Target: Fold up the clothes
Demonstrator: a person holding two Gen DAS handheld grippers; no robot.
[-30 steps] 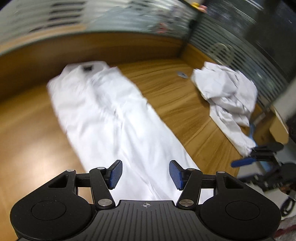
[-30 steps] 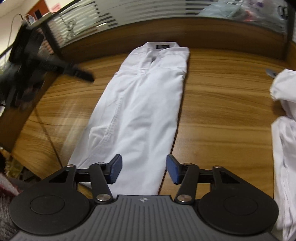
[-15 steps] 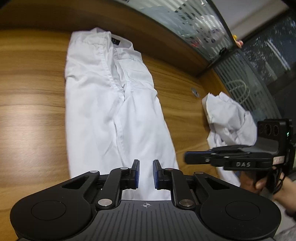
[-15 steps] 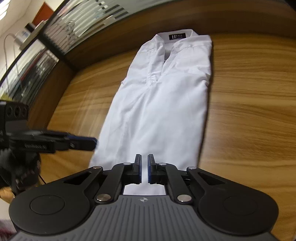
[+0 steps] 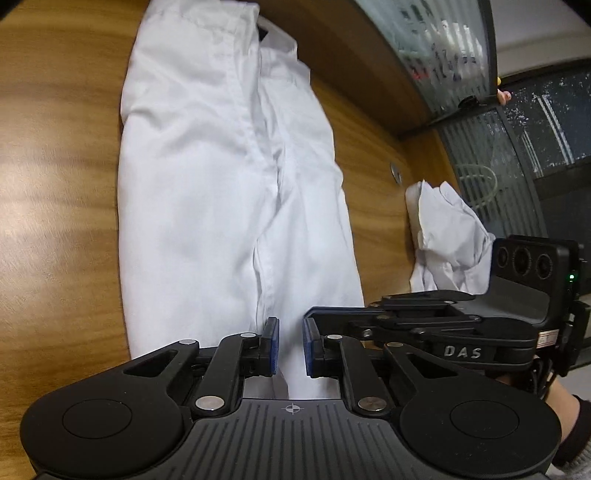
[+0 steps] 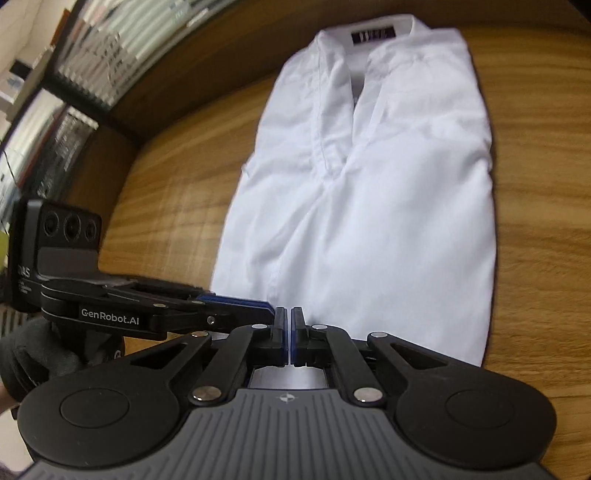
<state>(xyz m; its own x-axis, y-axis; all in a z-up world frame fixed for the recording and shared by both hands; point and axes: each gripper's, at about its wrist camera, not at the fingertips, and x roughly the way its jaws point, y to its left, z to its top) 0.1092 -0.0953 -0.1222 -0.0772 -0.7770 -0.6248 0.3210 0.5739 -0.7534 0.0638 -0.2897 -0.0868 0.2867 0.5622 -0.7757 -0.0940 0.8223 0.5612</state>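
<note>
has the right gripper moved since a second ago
Yes. The right gripper has closed in on the shirt's near hem, and in its own view the collar label looms larger.

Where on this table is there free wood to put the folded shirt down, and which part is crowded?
Bare table lies left of the long white shirt. A narrower strip runs between it and the crumpled shirt. The near hem is crowded: left gripper, right gripper.
</note>
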